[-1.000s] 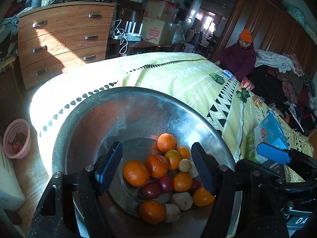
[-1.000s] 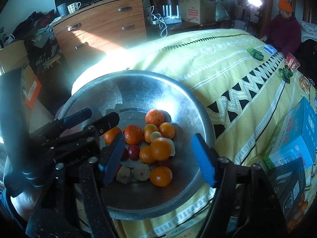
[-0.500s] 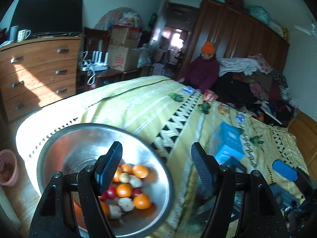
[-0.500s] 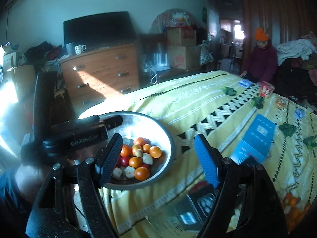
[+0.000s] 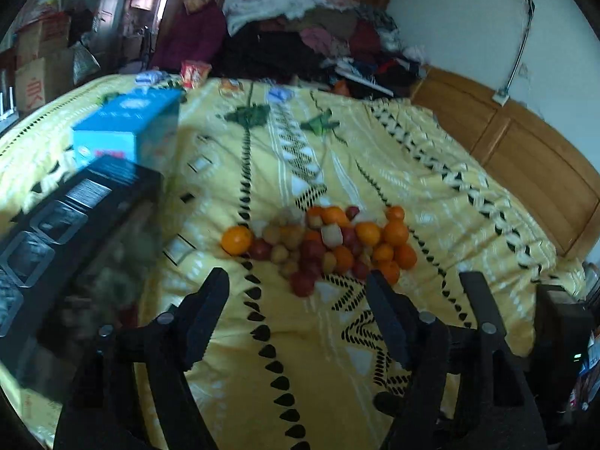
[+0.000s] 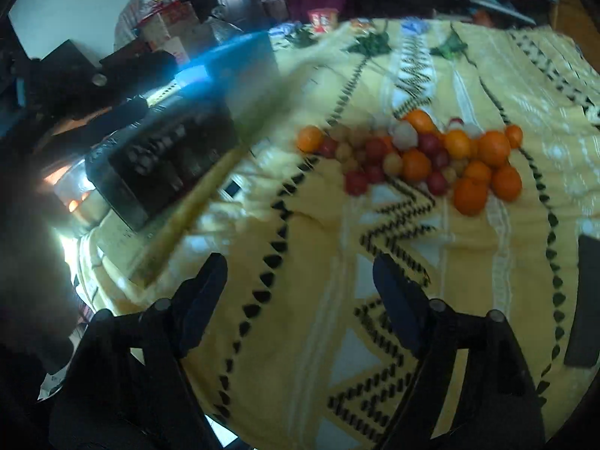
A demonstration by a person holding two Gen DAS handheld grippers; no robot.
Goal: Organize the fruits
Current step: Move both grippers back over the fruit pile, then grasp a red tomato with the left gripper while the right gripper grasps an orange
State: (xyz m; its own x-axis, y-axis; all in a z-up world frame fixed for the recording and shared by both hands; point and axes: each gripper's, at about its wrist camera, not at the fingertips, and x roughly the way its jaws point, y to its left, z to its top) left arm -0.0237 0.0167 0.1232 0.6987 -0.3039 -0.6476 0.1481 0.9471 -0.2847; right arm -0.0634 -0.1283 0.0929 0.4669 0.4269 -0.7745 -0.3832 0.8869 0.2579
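Observation:
A pile of mixed fruit (image 5: 322, 243) lies on the yellow patterned bedspread (image 5: 300, 356): oranges, small red fruits and pale yellow ones. It also shows in the right wrist view (image 6: 420, 157). My left gripper (image 5: 296, 300) is open and empty, hovering just short of the pile. My right gripper (image 6: 300, 288) is open and empty, farther back from the pile. A metal bowl (image 6: 80, 198) holding some fruit shows at the far left of the right wrist view, partly hidden.
A black box (image 5: 56, 225) and a blue carton (image 5: 127, 127) lie on the bed left of the fruit; both show in the right wrist view (image 6: 165, 161) (image 6: 232, 63). A wooden headboard (image 5: 517, 142) bounds the right. A person in an orange hat (image 5: 198, 26) sits behind.
Both grippers have swung right, away from the metal bowl of fruit, and now face the fruit pile on the bedspread. Both stay open and empty.

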